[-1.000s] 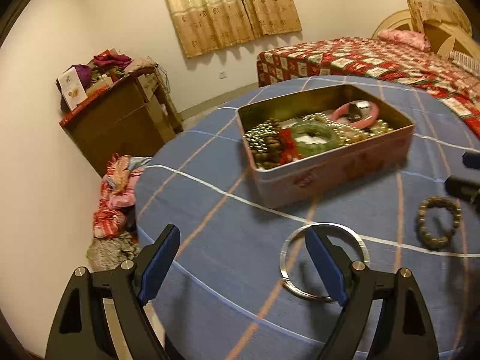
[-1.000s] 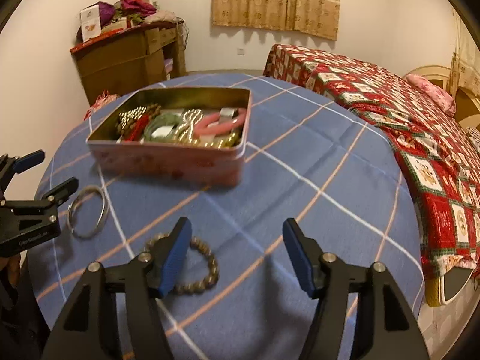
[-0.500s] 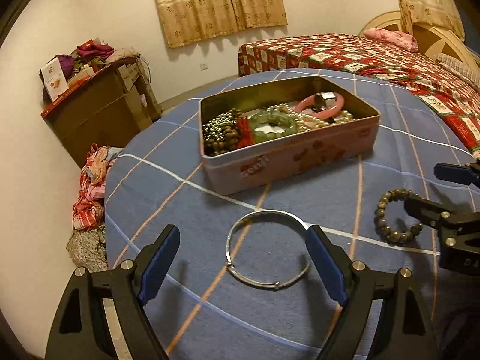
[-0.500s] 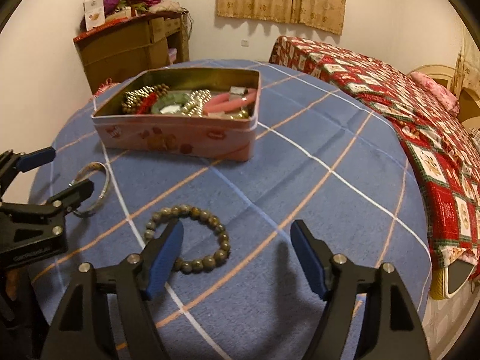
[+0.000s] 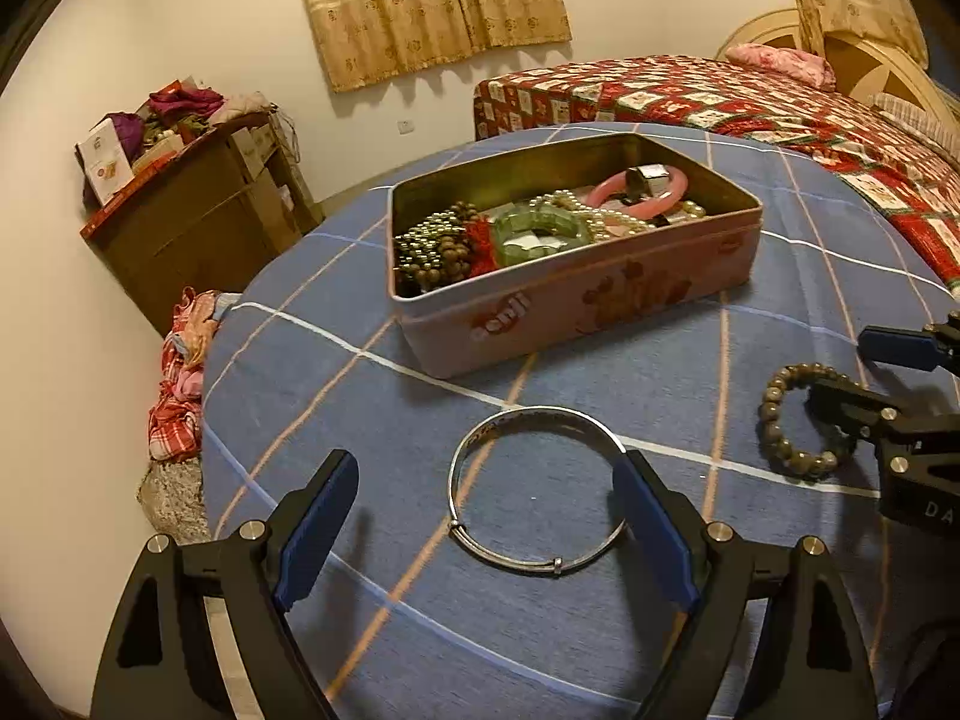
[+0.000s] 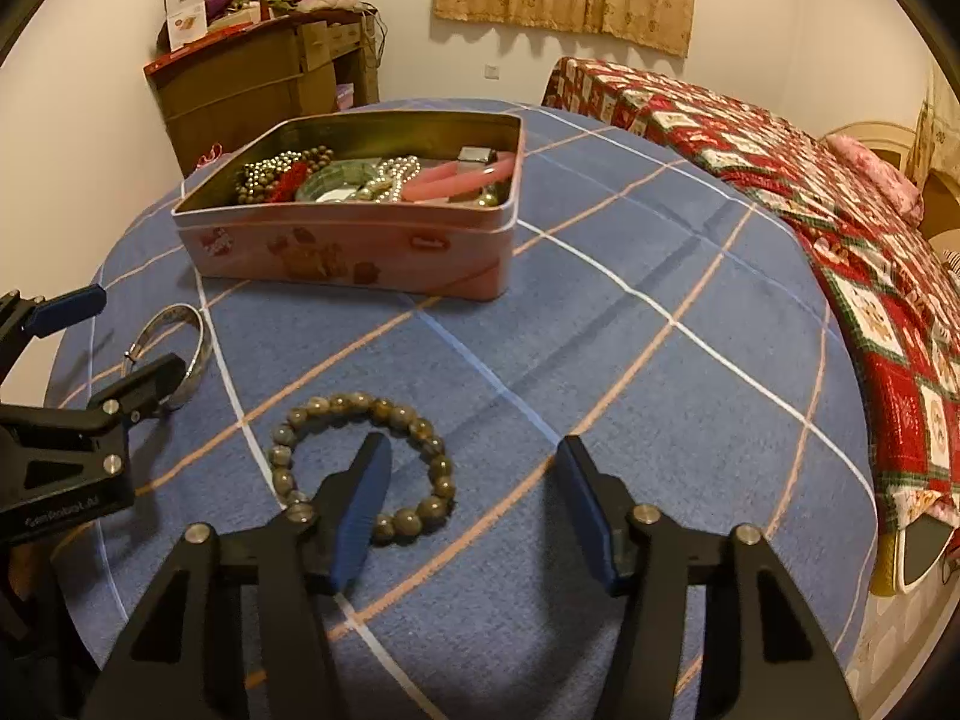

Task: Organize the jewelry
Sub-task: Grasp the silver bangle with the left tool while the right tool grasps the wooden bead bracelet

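A pink tin box [image 5: 576, 306] [image 6: 348, 252] full of bracelets and beads stands on the blue checked tablecloth. A silver bangle [image 5: 480, 450] [image 6: 192, 354] lies flat in front of it. My left gripper [image 5: 486, 516] is open, low over the cloth, with its right finger at the bangle's right edge. A grey-brown bead bracelet [image 6: 360, 462] [image 5: 780, 420] lies to the right. My right gripper [image 6: 474, 498] is open, its left finger over the bracelet's ring and its right finger outside it.
The round table's edge [image 5: 204, 420] drops off at the left. A wooden cabinet [image 5: 198, 222] with clutter stands by the wall, clothes [image 5: 180, 372] lie on the floor, and a bed with a red quilt [image 6: 840, 210] is at the right.
Both grippers have come forward and down. The left one swung right until the bangle lay between its fingers; the right one moved onto the bead bracelet.
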Available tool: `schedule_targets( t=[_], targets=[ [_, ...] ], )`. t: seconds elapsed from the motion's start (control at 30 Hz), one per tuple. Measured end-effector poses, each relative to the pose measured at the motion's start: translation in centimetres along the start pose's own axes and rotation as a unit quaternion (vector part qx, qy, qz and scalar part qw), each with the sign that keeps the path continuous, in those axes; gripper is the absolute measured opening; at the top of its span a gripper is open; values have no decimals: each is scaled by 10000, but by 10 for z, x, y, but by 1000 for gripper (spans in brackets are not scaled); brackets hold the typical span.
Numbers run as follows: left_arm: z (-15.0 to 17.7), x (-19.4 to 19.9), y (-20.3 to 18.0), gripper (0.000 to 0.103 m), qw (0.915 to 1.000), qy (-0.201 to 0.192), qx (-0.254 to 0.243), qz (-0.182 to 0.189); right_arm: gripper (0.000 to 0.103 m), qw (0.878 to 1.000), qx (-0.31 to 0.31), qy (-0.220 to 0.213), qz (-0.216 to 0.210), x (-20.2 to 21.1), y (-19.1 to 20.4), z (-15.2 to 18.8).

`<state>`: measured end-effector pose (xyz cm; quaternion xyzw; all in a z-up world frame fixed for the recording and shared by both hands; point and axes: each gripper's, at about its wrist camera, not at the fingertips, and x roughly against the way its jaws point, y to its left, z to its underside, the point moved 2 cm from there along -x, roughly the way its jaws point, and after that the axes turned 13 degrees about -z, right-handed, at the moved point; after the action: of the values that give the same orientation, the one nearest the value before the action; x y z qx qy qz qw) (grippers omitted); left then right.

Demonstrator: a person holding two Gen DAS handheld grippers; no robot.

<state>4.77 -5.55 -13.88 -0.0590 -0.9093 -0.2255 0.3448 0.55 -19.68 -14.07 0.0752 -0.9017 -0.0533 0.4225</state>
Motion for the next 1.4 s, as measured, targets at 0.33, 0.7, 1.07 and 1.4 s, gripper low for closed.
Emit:
schedule_targets(
  t=[0.33, 0.7, 1.07, 1.4],
  targets=[
    [3, -16, 8, 87, 9990, 280, 265, 230, 60, 10000, 4, -4, -13, 0, -1, -1],
    [-10, 13, 13, 87, 9984, 2, 474, 313, 60, 10000, 9, -2, -13, -1, 0, -2],
    [-2, -3, 1, 90, 9985, 244, 419, 264, 60, 10000, 15, -6, -3, 0, 0, -2],
    [4, -7, 1, 91, 9984, 350, 322, 314, 53, 10000, 83, -15, -5, 0, 3, -2]
  ],
)
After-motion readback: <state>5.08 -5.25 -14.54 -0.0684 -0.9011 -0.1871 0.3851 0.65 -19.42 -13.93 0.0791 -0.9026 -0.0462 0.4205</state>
